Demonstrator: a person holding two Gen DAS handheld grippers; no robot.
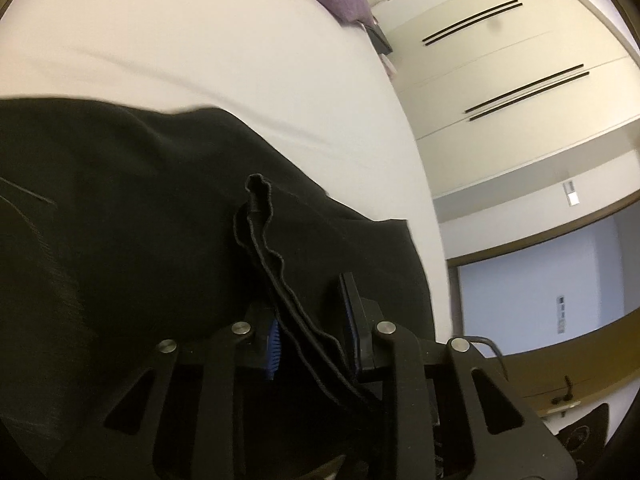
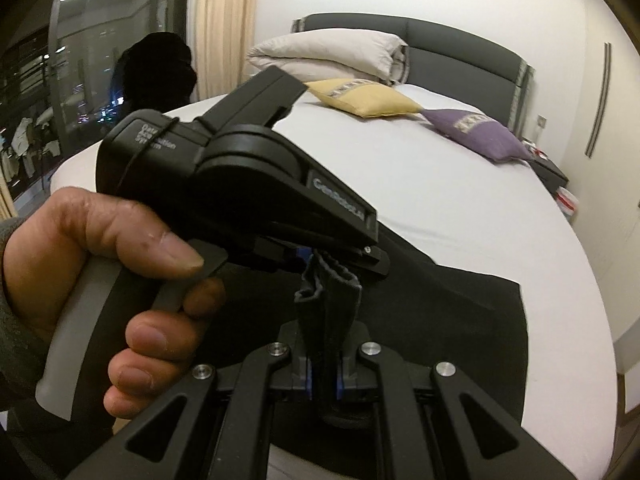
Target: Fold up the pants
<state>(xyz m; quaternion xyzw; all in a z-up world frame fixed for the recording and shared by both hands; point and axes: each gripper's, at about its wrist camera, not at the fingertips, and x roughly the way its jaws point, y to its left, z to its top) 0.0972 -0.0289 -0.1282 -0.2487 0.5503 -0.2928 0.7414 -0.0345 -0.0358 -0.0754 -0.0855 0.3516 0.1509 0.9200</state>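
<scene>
Black pants (image 1: pixel 120 220) lie spread on the white bed (image 1: pixel 200 40), and their flat part (image 2: pixel 460 312) reaches the near right edge. In the left wrist view my left gripper (image 1: pixel 312 332) has a wavy stitched hem edge running between its blue pads, which close on it. The right wrist view shows that same left gripper (image 2: pixel 332 254) from the side, held by a person's hand (image 2: pixel 100 248), pinching a bunched strip of the pants. My right gripper (image 2: pixel 324 372) is shut on the lower end of that strip, just below the left one.
A purple cushion (image 2: pixel 480 132), a yellow cushion (image 2: pixel 360 98) and a folded duvet (image 2: pixel 328 56) lie by the grey headboard (image 2: pixel 460 56). White wardrobe doors (image 1: pixel 500 60) stand beside the bed. A dark window (image 2: pixel 80 60) and a curtain are at the far left.
</scene>
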